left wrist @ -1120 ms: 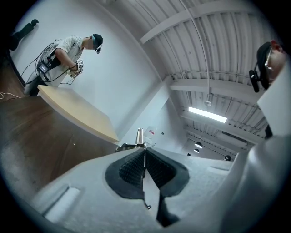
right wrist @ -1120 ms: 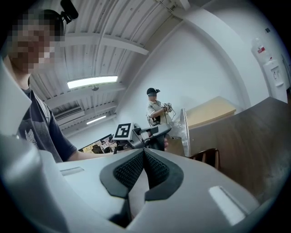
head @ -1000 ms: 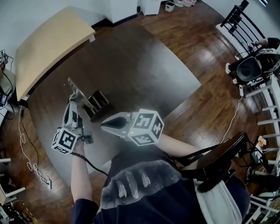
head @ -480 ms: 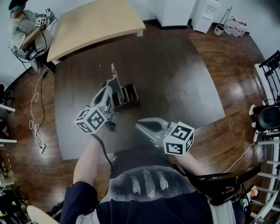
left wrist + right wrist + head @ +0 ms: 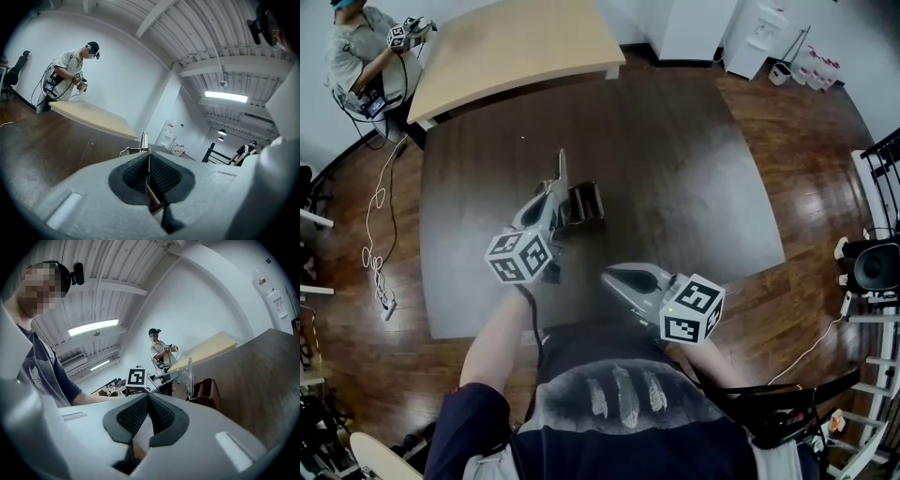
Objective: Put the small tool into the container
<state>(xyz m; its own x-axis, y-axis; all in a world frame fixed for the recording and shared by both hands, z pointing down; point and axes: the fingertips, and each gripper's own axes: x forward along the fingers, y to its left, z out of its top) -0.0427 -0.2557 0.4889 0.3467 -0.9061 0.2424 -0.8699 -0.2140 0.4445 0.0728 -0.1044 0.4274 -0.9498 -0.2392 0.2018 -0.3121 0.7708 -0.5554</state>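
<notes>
Small tool (image 5: 561,171), one, pinched in left hand-held gripper (image 5: 551,199) beside one container (image 5: 586,202); right hand-held gripper (image 5: 614,278) closed.

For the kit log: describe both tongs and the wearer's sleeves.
Both are pale grey moulded shells: left tongs, right tongs. Black ribbed pads line them. Each carries a white cube with black square markers; a black cable leaves the left. Short dark-blue sleeves.

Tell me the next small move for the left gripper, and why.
Probably shift the left gripper a little rightward, to bring the small tool over the container. Its jaws are clamped on the tool, which stands beside the container, not yet inside.
</notes>
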